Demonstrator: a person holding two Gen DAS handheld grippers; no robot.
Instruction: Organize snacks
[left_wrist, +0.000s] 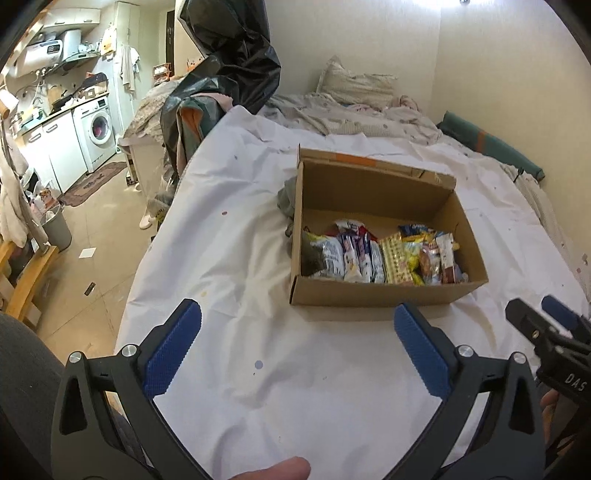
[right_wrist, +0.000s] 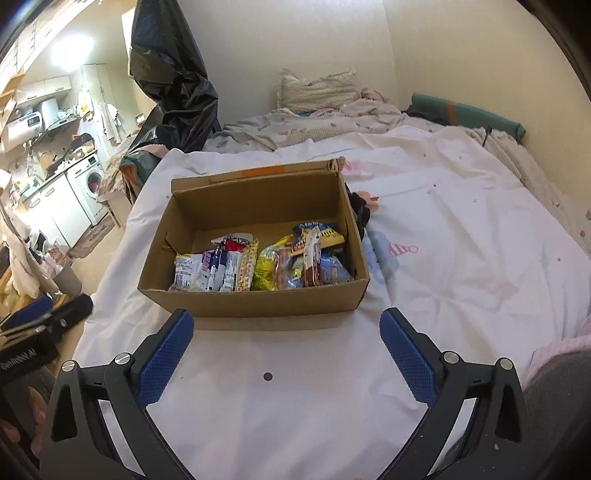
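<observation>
An open cardboard box (left_wrist: 384, 293) sits on the white sheet of a bed; it also shows in the right wrist view (right_wrist: 255, 304). Several snack packets (left_wrist: 380, 258) stand in a row along its near wall, seen too from the right wrist (right_wrist: 258, 264). My left gripper (left_wrist: 297, 332) is open and empty, held just short of the box's near wall. My right gripper (right_wrist: 286, 338) is open and empty, also in front of the box. The right gripper shows at the right edge of the left wrist view (left_wrist: 543, 317).
A dark cloth (left_wrist: 288, 199) lies against the box's left side. Pillows (right_wrist: 317, 90) and rumpled bedding lie at the bed's far end. A black plastic bag (left_wrist: 236, 62) hangs at the bed's left. The kitchen with a washing machine (left_wrist: 96, 127) lies far left.
</observation>
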